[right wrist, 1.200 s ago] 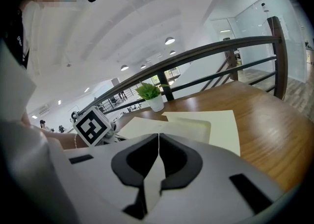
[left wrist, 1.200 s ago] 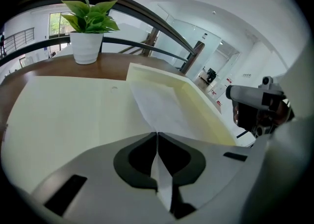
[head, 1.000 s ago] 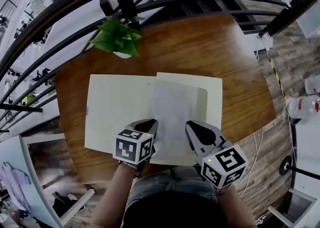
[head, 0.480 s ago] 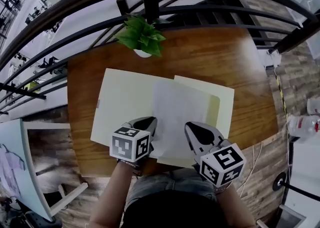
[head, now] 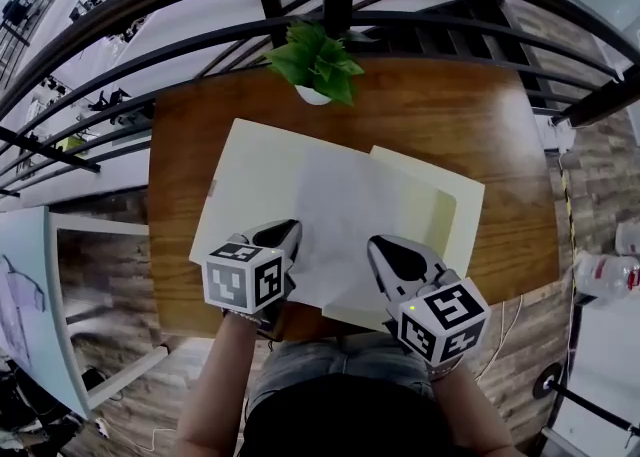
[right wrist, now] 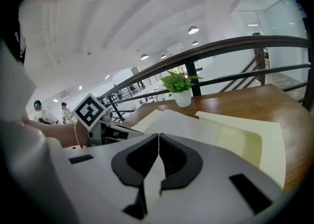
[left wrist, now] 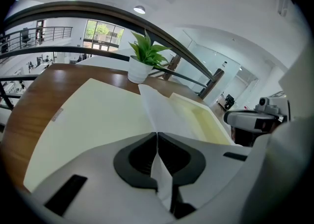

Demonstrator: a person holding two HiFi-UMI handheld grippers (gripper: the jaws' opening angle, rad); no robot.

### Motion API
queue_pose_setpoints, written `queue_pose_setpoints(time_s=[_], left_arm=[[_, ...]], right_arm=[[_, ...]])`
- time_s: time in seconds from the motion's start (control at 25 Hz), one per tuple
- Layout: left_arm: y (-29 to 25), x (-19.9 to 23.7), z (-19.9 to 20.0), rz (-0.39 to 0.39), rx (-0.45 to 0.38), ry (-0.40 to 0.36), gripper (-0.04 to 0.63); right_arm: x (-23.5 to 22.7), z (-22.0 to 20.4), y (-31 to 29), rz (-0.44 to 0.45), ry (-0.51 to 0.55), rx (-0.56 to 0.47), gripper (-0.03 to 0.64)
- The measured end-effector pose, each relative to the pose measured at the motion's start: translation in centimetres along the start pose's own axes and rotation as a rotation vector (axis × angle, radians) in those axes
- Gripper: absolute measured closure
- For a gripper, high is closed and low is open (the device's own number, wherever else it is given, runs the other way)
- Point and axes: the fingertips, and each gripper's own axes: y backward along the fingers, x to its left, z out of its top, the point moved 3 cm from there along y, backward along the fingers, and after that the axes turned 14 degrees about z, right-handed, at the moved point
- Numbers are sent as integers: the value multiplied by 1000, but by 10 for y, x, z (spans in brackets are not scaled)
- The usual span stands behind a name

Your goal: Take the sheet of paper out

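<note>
Your left gripper (left wrist: 157, 139) is clenched on the near left edge of the thin white sheet of paper (head: 345, 215). Your right gripper (right wrist: 158, 142) is pinched shut on the sheet's near right edge. The sheet spans both grippers, near edge raised, the rest over the open cream card folder (head: 250, 170), partly covering its right half. The folder lies flat on the brown wooden table (head: 450, 115). A small green plant in a white pot (head: 318, 70) stands at the table's far edge, by the black metal railing (head: 420, 20).
</note>
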Motion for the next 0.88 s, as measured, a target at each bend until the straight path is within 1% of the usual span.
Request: queue_pose_setpoints(time_s=[0.2,0.48,0.72,0.88], left_arm=[[12,13,-2,38,-23,24,571],[33,37,-5,94,-75,61,571],[52,55,-4,99,-132,97,571],[69,60,1,95,-174,93,572]], right_arm=[[6,4,-5,21,25,4,589],[14,6,-10,35,49,3,589],[28,6,-15,47,69,-3,589],[37,6,-16,43,80,-13,589]])
